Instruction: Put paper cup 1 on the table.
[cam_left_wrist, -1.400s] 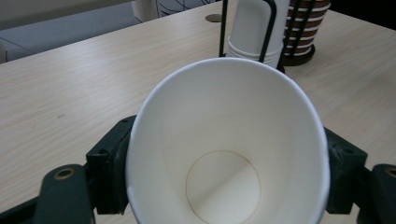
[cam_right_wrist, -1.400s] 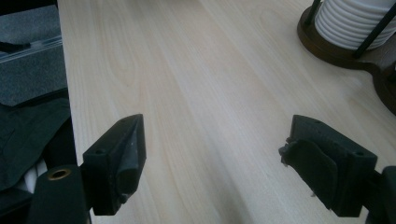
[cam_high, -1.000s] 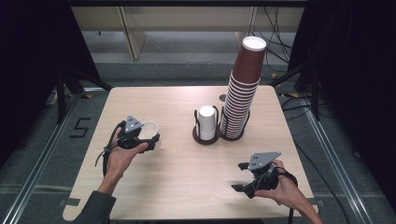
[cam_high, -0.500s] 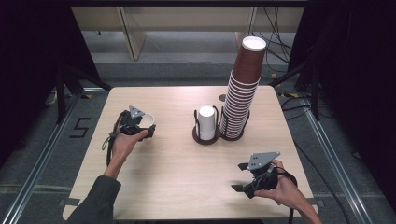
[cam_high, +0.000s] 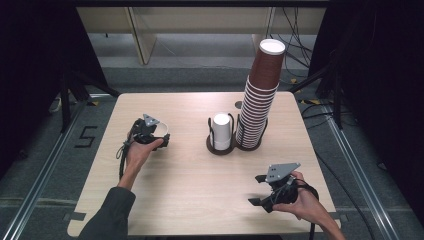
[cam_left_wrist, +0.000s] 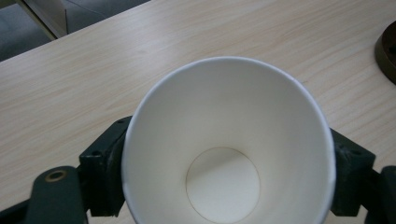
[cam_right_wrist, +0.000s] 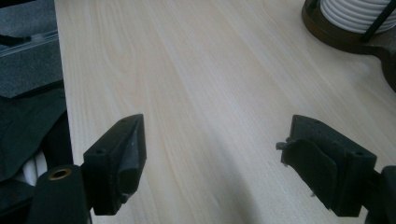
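Moved with cup (cam_left_wrist: 229, 154) toward table's (cam_high: 190, 200) far left; left gripper (cam_high: 150, 136) jaws just opening around cup; right gripper (cam_right_wrist: 212, 163) spread, empty.

Cup (cam_left_wrist: 224, 154) betw. left claw (cam_high: 159, 135) jaws, left of holder (cam_high: 220, 149); stack (cam_high: 260, 100) right of it.

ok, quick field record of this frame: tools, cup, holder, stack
left tool: white paper cup between its jaws, which have just been opening; grip unclear
right tool: open, nothing between the jaws, near table's front right
holder: dark, two rings; left ring has an inverted white cup
stack: tall brown cups in right ring
table: light wood
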